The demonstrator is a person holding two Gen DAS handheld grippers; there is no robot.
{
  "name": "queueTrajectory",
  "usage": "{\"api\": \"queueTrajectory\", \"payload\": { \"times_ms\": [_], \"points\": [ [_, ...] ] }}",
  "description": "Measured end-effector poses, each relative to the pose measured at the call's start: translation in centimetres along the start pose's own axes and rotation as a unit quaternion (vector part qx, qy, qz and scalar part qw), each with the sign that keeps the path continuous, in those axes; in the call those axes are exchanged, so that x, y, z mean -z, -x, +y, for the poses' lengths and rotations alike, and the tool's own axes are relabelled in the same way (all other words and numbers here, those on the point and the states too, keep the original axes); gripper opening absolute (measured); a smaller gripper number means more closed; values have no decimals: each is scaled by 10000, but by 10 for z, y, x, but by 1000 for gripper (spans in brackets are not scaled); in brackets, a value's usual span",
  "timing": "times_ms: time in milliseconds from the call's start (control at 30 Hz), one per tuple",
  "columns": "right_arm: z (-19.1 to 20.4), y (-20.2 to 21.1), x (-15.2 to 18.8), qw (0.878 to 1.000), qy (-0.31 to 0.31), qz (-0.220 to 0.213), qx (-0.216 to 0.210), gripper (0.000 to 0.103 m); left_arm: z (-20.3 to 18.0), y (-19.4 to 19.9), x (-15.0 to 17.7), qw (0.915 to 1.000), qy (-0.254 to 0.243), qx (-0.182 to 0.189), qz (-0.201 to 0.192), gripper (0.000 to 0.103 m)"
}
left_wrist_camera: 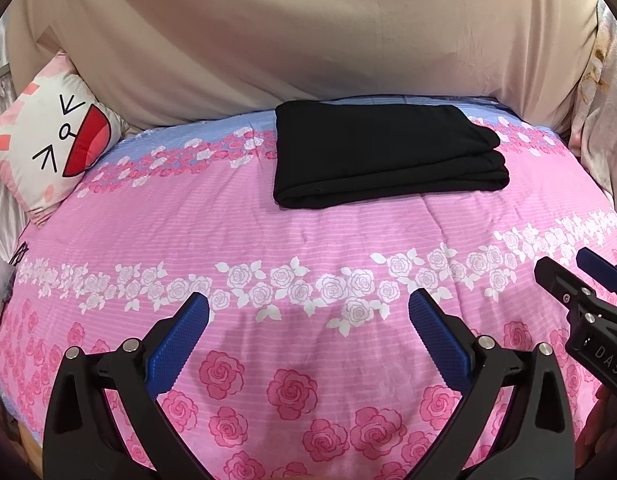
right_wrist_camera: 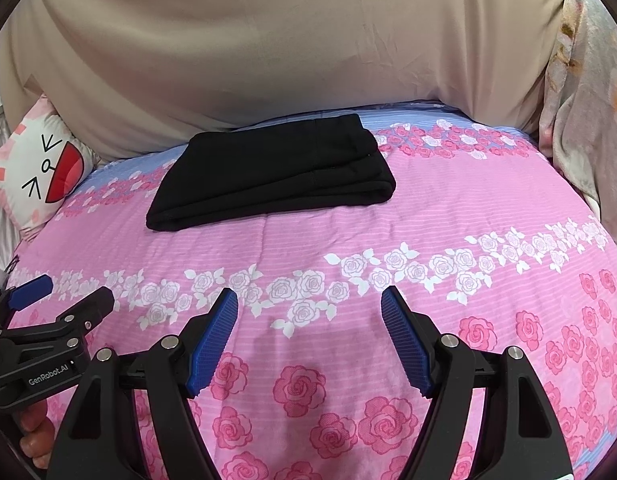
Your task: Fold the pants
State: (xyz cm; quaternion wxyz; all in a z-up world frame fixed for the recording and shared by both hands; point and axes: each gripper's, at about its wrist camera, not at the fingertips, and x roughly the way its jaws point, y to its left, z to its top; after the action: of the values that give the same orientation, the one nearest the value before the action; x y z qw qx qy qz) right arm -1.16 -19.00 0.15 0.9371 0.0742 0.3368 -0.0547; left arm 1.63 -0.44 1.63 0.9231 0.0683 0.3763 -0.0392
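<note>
The black pants (left_wrist_camera: pixel 384 152) lie folded into a thick rectangle on the far part of the pink rose-print bed cover (left_wrist_camera: pixel 268 240); they also show in the right wrist view (right_wrist_camera: pixel 272 172). My left gripper (left_wrist_camera: pixel 308 304) is open and empty, held over the near part of the bed, well short of the pants. My right gripper (right_wrist_camera: pixel 309 300) is open and empty too, also near the front. The right gripper shows at the right edge of the left wrist view (left_wrist_camera: pixel 568 268), and the left gripper at the left edge of the right wrist view (right_wrist_camera: pixel 68 292).
A cat-face cushion (left_wrist_camera: pixel 48 148) leans at the far left of the bed. A large beige cloth (left_wrist_camera: pixel 292 32) hangs behind the bed. A floral blanket (right_wrist_camera: pixel 588 120) is bunched at the far right. The bed's left edge drops off near a small dark item (left_wrist_camera: pixel 16 256).
</note>
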Motion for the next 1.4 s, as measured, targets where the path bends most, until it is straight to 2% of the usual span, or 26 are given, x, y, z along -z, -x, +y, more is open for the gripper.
{"api": "queueTrajectory", "payload": {
  "times_ms": [233, 1400],
  "points": [
    [0, -4, 1, 10000, 2, 65, -18, 72, -4, -1, 0, 9995, -127, -249, -178, 97],
    [-2, -11, 1, 9999, 0, 111, -18, 72, -1, -9, -7, 9995, -79, -279, -138, 97]
  ]
}}
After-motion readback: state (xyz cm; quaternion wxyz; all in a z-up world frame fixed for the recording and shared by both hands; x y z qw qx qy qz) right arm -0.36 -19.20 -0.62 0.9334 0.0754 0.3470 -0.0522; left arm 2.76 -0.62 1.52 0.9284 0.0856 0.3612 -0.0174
